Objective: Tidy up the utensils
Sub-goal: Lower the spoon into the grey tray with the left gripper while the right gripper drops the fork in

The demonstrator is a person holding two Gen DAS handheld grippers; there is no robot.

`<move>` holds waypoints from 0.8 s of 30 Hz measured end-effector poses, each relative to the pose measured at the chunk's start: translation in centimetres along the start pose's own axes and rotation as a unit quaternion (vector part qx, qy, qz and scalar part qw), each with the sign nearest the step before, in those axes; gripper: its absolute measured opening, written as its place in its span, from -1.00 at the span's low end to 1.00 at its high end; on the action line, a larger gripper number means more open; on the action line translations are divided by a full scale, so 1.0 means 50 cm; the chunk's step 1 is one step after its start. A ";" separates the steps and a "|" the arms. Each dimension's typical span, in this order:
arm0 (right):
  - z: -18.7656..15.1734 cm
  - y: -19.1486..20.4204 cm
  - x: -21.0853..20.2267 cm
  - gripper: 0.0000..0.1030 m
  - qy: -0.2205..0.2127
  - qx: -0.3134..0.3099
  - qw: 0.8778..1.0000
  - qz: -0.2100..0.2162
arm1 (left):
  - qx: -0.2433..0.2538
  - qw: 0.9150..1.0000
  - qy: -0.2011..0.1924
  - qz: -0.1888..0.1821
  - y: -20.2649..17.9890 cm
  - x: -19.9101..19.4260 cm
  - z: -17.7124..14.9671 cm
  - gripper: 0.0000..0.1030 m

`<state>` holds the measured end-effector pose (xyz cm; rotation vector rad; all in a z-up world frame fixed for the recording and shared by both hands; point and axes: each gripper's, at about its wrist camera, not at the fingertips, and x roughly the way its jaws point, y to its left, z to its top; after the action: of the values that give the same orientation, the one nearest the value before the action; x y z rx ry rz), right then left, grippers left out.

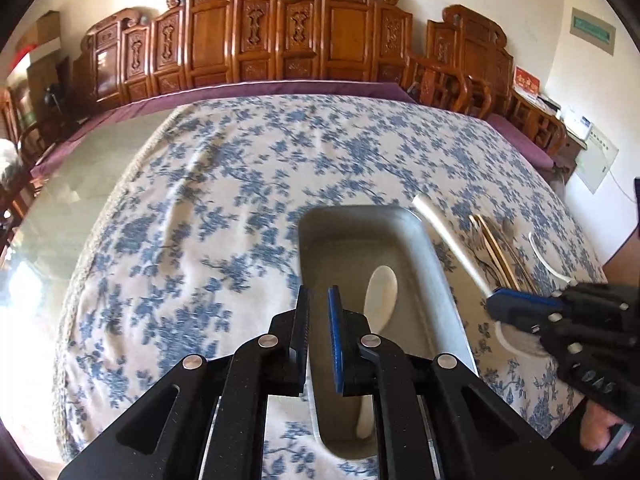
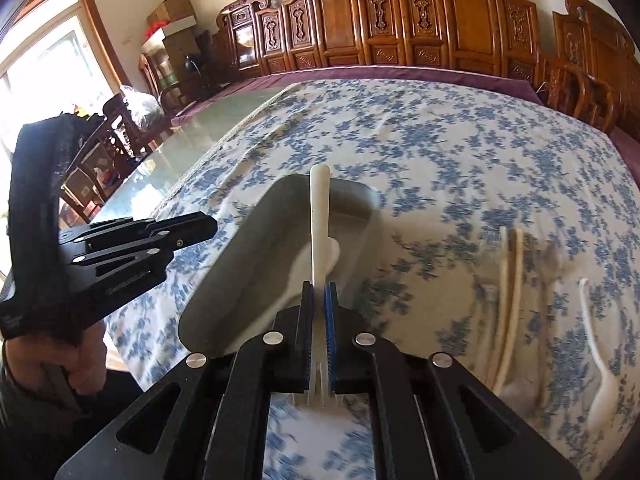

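The right gripper [image 2: 319, 296] pinched a white plastic fork [image 2: 319, 216] over the grey metal tray [image 2: 240, 240], presumably for depositing, while the left gripper [image 1: 319, 300] hovered slightly parted, empty.

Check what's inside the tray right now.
One white spoon lies in the tray; the left gripper covers part of its handle. The right gripper holds a white fork over the tray, hiding part of the floor in its view.
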<state>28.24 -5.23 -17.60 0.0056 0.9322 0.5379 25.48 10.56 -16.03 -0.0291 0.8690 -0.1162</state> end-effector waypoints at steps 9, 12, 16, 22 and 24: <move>0.019 0.037 0.081 -0.85 0.018 0.033 0.999 0.015 | -0.017 1.000 -0.008 0.009 0.039 -0.012 0.008 -0.85; 0.016 0.033 0.088 -0.78 0.017 0.043 0.998 0.038 | -0.023 1.000 -0.011 0.011 0.043 -0.015 0.008 -0.74; 0.017 0.009 0.079 -0.75 0.008 0.048 0.998 0.047 | -0.022 1.000 -0.019 0.010 0.039 -0.022 0.010 -0.69; 0.009 -0.031 0.025 -0.75 -0.009 0.015 1.000 0.016 | -0.011 1.000 -0.023 0.001 0.009 -0.026 0.011 -0.51; 0.003 -0.047 0.007 -0.75 -0.013 0.002 1.000 0.000 | -0.006 1.000 -0.022 -0.003 -0.004 -0.024 0.009 -0.44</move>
<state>29.53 -7.10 -18.32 0.0163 0.9084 0.5347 25.04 10.47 -14.78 -0.0450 0.8260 -0.1164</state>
